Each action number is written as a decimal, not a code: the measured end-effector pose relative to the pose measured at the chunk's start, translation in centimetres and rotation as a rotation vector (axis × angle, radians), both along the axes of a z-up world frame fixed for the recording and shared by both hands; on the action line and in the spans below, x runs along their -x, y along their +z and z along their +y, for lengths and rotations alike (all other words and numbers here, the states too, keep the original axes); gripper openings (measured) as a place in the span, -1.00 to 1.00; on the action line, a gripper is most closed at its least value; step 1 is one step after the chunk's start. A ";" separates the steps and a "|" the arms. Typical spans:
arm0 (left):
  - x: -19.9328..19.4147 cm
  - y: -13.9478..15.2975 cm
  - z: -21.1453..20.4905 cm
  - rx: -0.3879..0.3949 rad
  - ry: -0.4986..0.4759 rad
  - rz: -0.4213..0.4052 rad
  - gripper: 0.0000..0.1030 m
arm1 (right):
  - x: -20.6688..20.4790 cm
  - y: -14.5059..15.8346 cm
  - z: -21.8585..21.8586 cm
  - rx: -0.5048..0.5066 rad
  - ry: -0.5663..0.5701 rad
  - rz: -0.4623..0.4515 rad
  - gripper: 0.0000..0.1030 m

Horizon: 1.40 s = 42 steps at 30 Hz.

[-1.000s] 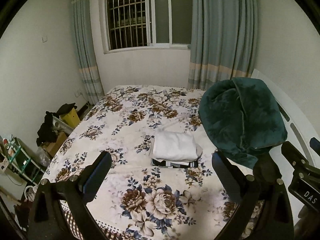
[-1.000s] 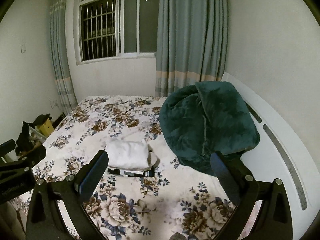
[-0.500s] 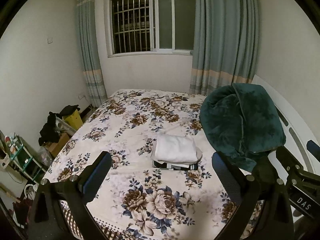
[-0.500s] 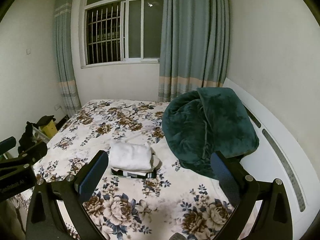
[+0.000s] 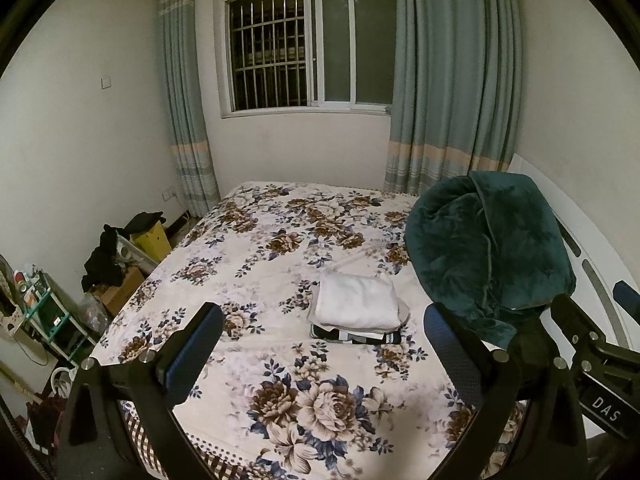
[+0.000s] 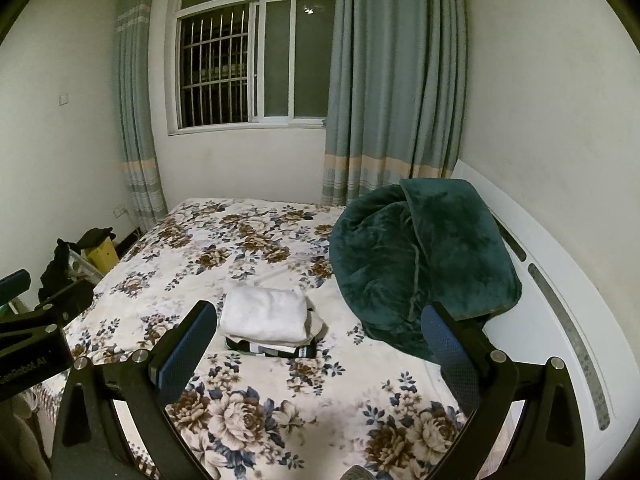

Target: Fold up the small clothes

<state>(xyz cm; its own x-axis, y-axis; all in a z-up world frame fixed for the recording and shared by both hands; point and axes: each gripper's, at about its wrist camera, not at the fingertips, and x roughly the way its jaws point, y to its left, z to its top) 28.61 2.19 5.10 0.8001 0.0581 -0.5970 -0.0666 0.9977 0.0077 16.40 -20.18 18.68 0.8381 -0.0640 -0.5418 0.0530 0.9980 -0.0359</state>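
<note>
A small stack of folded clothes [image 5: 356, 308] lies on the floral bed sheet [image 5: 256, 264], a white piece on top and a black-and-white striped piece under it. It also shows in the right wrist view [image 6: 268, 320]. My left gripper [image 5: 324, 344] is open and empty, held above the near part of the bed, well short of the stack. My right gripper [image 6: 320, 344] is open and empty too, at about the same distance. Each gripper shows at the edge of the other's view.
A bunched dark green blanket [image 5: 488, 248] lies on the bed right of the stack, against the white headboard [image 6: 560, 280]. Left of the bed stand boxes, dark clothes [image 5: 104, 260] and a small shelf [image 5: 44, 316]. A barred window and curtains are behind.
Both grippers have drawn back and tilted upward, so the bed and stack sit lower and farther in both views. The stack has not moved.
</note>
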 end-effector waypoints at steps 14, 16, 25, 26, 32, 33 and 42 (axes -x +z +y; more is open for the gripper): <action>0.6 0.1 0.2 0.001 0.017 -0.003 0.99 | -0.6 0.1 0.2 0.000 0.013 0.008 1.00; 0.5 0.0 0.3 0.000 0.015 -0.002 0.99 | -0.9 0.0 0.1 -0.001 0.023 0.009 1.00; 0.6 0.0 0.3 0.001 0.016 -0.002 0.99 | -1.2 0.1 0.0 -0.002 0.034 0.011 1.00; 0.6 0.0 0.3 0.000 0.016 -0.002 0.99 | -1.3 0.1 -0.2 -0.001 0.035 0.012 1.00; 0.7 0.0 0.3 0.001 0.016 -0.002 0.99 | -1.3 0.0 -0.1 -0.002 0.034 0.010 1.00; 0.7 0.0 0.3 0.001 0.016 -0.003 0.99 | -1.3 0.0 0.0 -0.001 0.036 0.011 1.00; 1.1 0.0 0.7 0.000 0.022 -0.005 0.99 | -1.4 -0.3 -0.2 -0.001 0.039 0.005 1.00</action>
<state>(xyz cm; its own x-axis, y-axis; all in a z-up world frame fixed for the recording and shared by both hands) 27.51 2.86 5.09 0.8017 0.0759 -0.5928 -0.0886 0.9960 0.0077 17.83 -20.40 18.41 0.8370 -0.0308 -0.5464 0.0137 0.9993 -0.0354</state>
